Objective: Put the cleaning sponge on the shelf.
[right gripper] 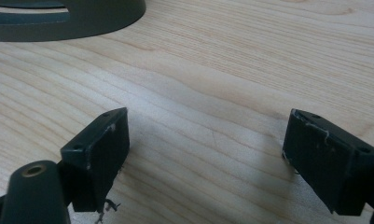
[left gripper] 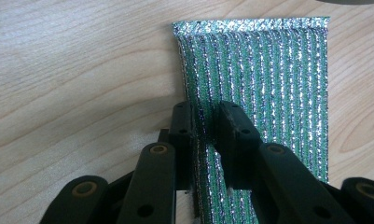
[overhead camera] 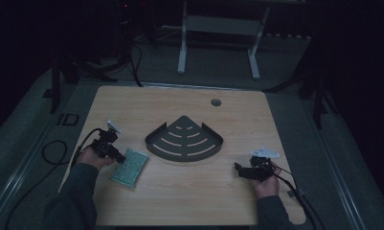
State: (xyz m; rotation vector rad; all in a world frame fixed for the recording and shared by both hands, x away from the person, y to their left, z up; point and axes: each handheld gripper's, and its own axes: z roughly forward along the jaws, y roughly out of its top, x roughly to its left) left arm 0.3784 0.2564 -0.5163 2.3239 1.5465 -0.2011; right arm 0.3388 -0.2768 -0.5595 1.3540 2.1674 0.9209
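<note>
On the wooden counter (overhead camera: 180, 191), left hand-held gripper (left gripper: 204, 122) clamped on a green scouring pad (left gripper: 268, 84), right hand-held gripper (right gripper: 205, 154) resting low, jaws apart, dark room.

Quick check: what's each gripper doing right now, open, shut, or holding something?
Left gripper: shut on the edge of the green, silver-striped glittery scouring pad.
Right gripper: open, nothing between its jaws, over the light wooden table.

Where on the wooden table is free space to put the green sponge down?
Bare wood lies along the near edge of the light wooden table, between the two hands, and behind the dark quarter-round slotted metal shelf. It is crowded at the left gripper, which pinches the glittery green striped sponge.
</note>
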